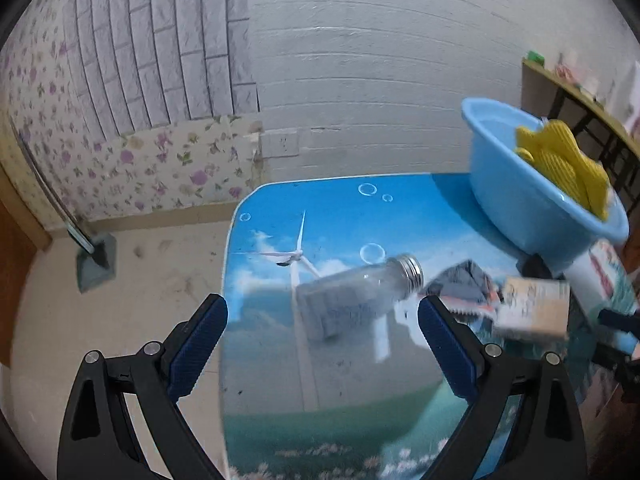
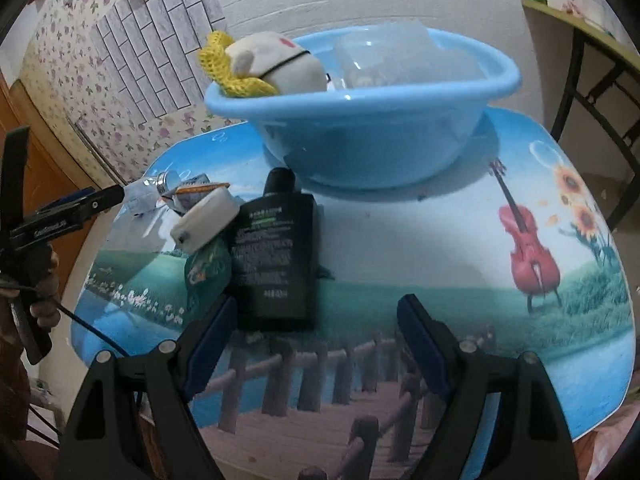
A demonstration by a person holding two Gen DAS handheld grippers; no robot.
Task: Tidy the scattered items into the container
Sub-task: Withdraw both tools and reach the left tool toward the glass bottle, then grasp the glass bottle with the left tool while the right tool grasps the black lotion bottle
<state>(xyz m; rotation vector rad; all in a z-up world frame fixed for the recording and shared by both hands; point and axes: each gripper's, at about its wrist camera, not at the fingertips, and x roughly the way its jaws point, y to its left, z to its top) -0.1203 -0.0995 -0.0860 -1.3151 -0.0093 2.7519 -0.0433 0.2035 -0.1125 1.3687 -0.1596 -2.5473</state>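
A blue plastic basin [image 2: 360, 120] stands at the back of the picture-printed table and holds a yellow knitted cloth [image 2: 228, 68], a cream plush toy [image 2: 280, 64] and a clear plastic piece [image 2: 392, 52]. The basin also shows in the left wrist view [image 1: 520, 184]. A clear bottle with a silver cap [image 1: 356, 296] lies on the table just ahead of my open left gripper [image 1: 322, 336]. A black bottle [image 2: 276, 252] lies just ahead of my open right gripper [image 2: 312, 332], left of centre. Both grippers are empty.
A white box [image 2: 204, 220], a green packet [image 2: 208, 268] and a small grey packet [image 1: 464, 284] lie beside the bottles. A wooden table with dark metal legs [image 2: 592, 60] stands at the right. The table's left edge [image 1: 228, 280] drops to the floor.
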